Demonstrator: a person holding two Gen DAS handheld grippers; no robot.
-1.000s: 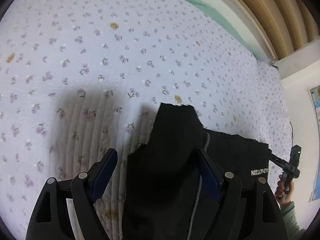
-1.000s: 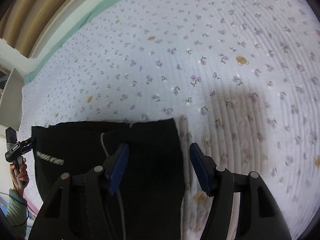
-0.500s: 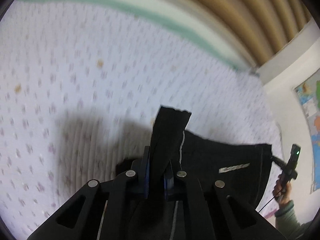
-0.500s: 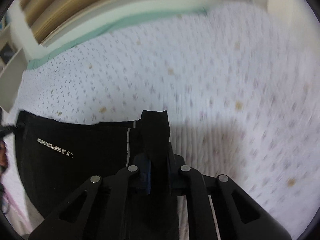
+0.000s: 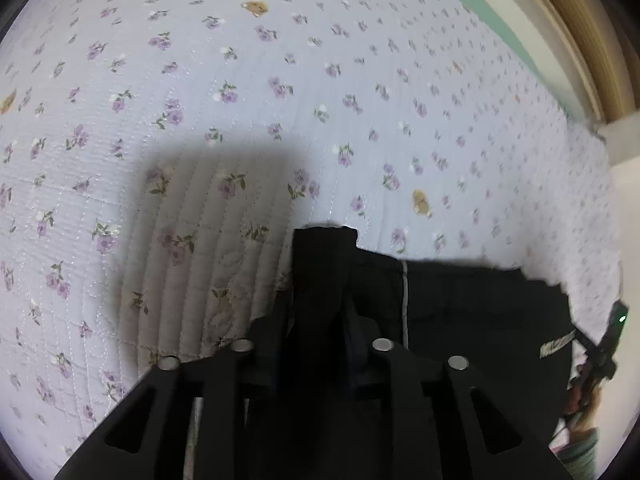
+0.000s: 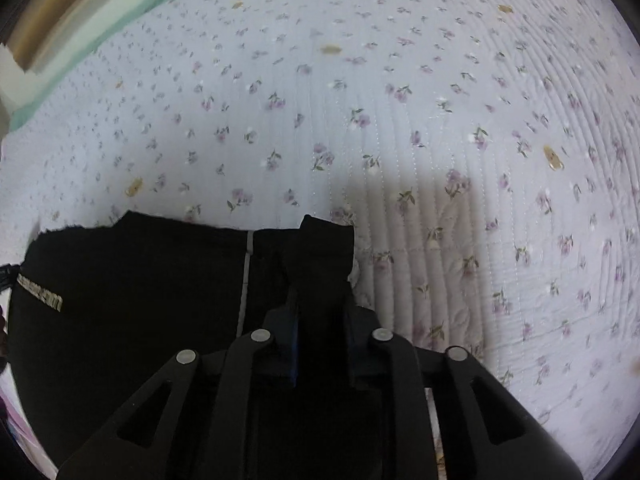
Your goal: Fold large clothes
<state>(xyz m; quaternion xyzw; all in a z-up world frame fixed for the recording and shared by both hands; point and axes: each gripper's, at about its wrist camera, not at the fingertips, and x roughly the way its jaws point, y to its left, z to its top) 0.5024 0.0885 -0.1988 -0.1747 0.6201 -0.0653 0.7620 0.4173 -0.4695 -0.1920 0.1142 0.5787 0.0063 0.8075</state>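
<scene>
Both sets of jaws had closed from wide open, then eased slightly, left gripper and right gripper each pinching the black garment over the bed; carrying that edge across looked next

The left tongs have just been opening slightly, yet a raised fold of the black garment stays pinched between them. The garment lies on a floral quilted bedspread. At the garment's right edge, the other tongs grip it.
</scene>
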